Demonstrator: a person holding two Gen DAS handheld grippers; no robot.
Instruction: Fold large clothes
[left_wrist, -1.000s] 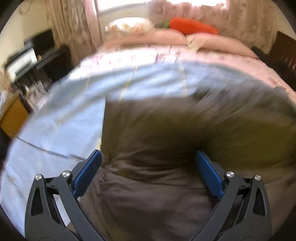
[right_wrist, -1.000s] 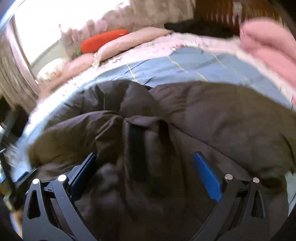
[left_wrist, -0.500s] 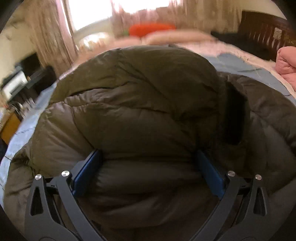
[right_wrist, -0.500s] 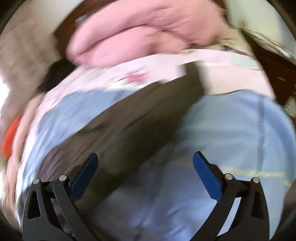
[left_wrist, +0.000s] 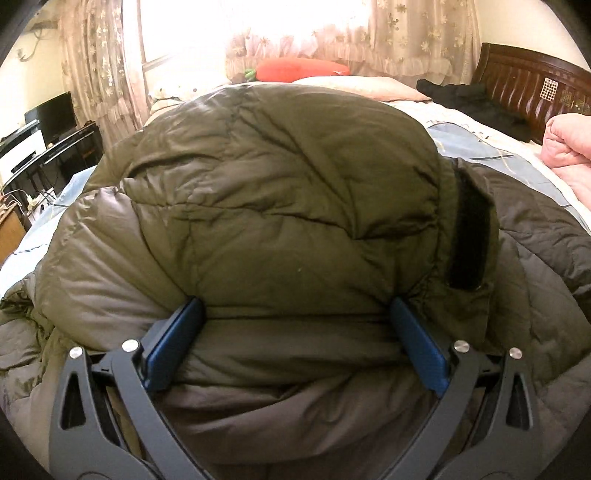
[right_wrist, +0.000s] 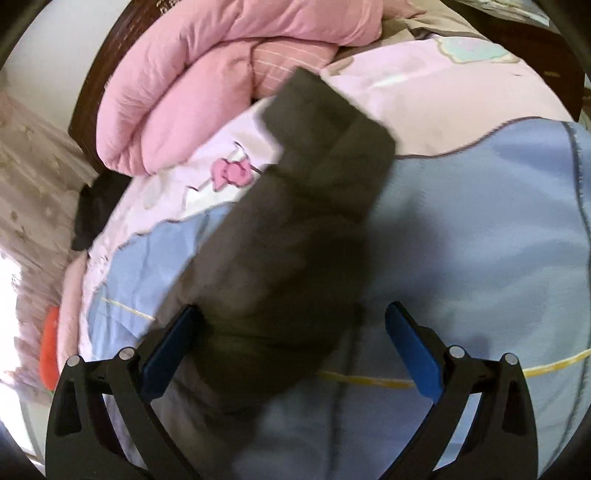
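A large olive-brown puffer jacket (left_wrist: 280, 192) lies bunched on the bed and fills the left wrist view. Its hood bulges up in front, with a black strip (left_wrist: 469, 236) at its right edge. My left gripper (left_wrist: 291, 317) is open, its blue pads (left_wrist: 173, 339) pressed against the padded fabric on both sides. In the right wrist view a sleeve of the jacket (right_wrist: 295, 221) stretches across the blue sheet toward the pink bedding. My right gripper (right_wrist: 291, 325) is open above the sleeve, which lies nearer the left pad (right_wrist: 166, 354).
The bed has a blue sheet (right_wrist: 480, 229) and pink floral cover (right_wrist: 424, 85). A folded pink quilt (right_wrist: 207, 74) lies by the dark headboard (left_wrist: 532, 88). A black garment (left_wrist: 476, 99), pillows and an orange carrot cushion (left_wrist: 299, 70) lie far off. A desk (left_wrist: 48, 147) stands left.
My left gripper has moved in close to the jacket's hood, which now fills its view. My right gripper has swung away from the jacket body to the outstretched sleeve.
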